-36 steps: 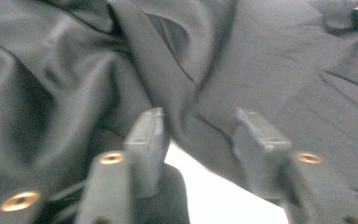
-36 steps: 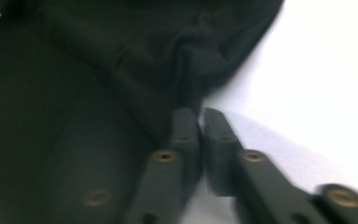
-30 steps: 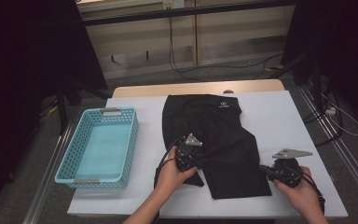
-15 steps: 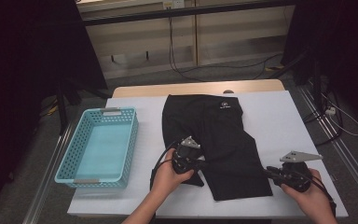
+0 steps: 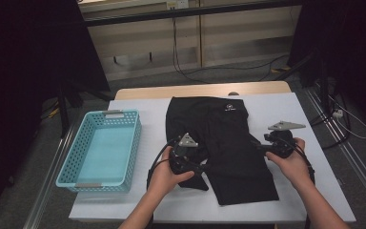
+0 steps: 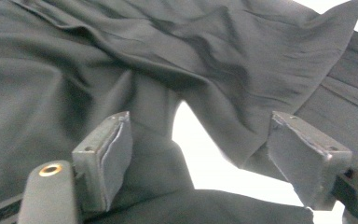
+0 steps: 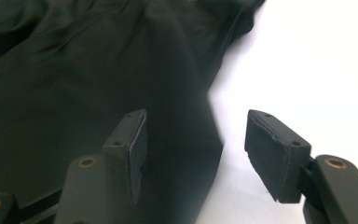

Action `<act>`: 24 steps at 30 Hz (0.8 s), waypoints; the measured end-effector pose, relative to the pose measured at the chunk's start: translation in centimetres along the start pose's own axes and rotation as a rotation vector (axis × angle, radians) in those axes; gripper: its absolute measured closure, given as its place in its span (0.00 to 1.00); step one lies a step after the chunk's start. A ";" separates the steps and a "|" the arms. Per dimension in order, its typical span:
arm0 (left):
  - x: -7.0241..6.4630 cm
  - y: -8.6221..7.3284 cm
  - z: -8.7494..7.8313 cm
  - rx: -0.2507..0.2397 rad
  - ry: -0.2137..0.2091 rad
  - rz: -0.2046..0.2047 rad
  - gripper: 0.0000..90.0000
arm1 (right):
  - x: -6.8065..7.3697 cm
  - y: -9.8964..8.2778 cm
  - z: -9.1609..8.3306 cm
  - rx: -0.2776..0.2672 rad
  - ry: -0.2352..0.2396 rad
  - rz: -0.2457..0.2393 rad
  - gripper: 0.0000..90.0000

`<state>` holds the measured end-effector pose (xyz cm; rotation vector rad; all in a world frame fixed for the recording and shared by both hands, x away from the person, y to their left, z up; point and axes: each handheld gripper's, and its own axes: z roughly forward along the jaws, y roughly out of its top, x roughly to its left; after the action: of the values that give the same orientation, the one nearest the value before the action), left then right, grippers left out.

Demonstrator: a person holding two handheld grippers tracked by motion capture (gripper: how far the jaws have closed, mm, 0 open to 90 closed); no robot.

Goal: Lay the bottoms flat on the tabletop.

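I am looking down on a black fabric garment, shorts by their shape (image 5: 228, 143), lying flat in the middle of the white table top (image 5: 310, 191), waistband at the far side and the legs toward me. What I am struggling to read is the cloth itself: its folds are merging into one dark mass in the high view, and the small white mark near the waistband (image 5: 228, 108) is too small to make out. My left gripper (image 6: 198, 154) is hovering at the garment's left leg, its jaws spread apart after just opening; in the left gripper view, cloth and a wedge of white table are lying between the pads (image 6: 116, 158), which are pressing on nothing. My right gripper (image 7: 196, 149) is sitting at the garment's right edge, jaws likewise having just been opening and standing apart, the hem running between them untouched. My forearms are being cut off by the bottom of the high view.

A turquoise perforated plastic basket (image 5: 78, 157) is resting on the table well left of the garment. Beyond the table a wooden strip (image 5: 195, 90) is showing at the far edge, then grey floor with black cables (image 5: 190, 71) trailing across it, pale wall panels, and dark curtains on either side swallowing all detail.
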<state>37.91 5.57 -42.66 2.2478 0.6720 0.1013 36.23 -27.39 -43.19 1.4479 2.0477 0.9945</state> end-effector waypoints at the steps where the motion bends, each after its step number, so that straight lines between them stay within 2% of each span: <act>1: 0.2 0.0 -0.3 -0.005 0.006 -0.002 0.24 | -0.2 0.4 0.4 -0.011 -0.005 0.001 0.44; 3: 0.4 -0.1 -0.8 -0.013 0.016 -0.005 0.24 | -0.5 1.0 1.2 -0.011 -0.007 0.021 0.46; 4: 0.6 -0.2 -0.9 -0.017 0.018 -0.011 0.23 | -0.9 1.5 2.0 -0.014 -0.007 0.046 0.50; 5: 0.7 -0.3 -1.1 -0.016 0.025 -0.011 0.23 | -1.0 1.7 2.4 -0.016 -0.007 0.051 0.51; 8: 1.0 -0.7 -1.5 -0.010 0.041 -0.014 0.23 | -1.1 2.2 3.1 -0.015 -0.021 0.047 0.52; 9: 1.1 -0.8 -1.6 -0.014 0.044 -0.021 0.23 | -1.2 2.3 3.5 -0.013 -0.024 0.042 0.54; 10: 1.2 -0.9 -1.8 -0.012 0.047 -0.024 0.23 | -1.4 2.6 4.2 -0.019 -0.017 0.053 0.60; 16: 1.6 -1.3 -2.2 -0.014 0.066 -0.041 0.23 | -1.9 2.8 6.0 0.018 -0.038 0.054 0.71; 17: 1.7 -1.4 -2.3 -0.016 0.069 -0.046 0.23 | -2.1 2.8 6.3 0.015 -0.029 0.070 0.72; 19: 1.8 -1.5 -2.4 -0.021 0.075 -0.053 0.23 | -2.3 3.0 6.6 -0.034 0.006 0.094 0.77; 20: 1.8 -1.5 -2.4 -0.019 0.078 -0.051 0.23 | -2.1 3.1 7.0 -0.039 0.009 0.089 0.80; 21: 1.9 -1.5 -2.5 -0.018 0.079 -0.049 0.23 | -2.1 3.1 7.0 -0.039 0.009 0.089 0.80; 23: 1.9 -1.5 -2.5 -0.025 0.082 -0.060 0.23 | -2.0 3.0 7.6 0.002 -0.002 0.064 0.83; 24: 1.9 -1.5 -2.5 -0.024 0.082 -0.058 0.23 | -2.1 2.8 7.9 0.004 0.022 0.081 0.90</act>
<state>38.21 9.05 -42.21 2.2088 0.7745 0.1727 44.26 -26.46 -46.19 1.5398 2.0216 1.0440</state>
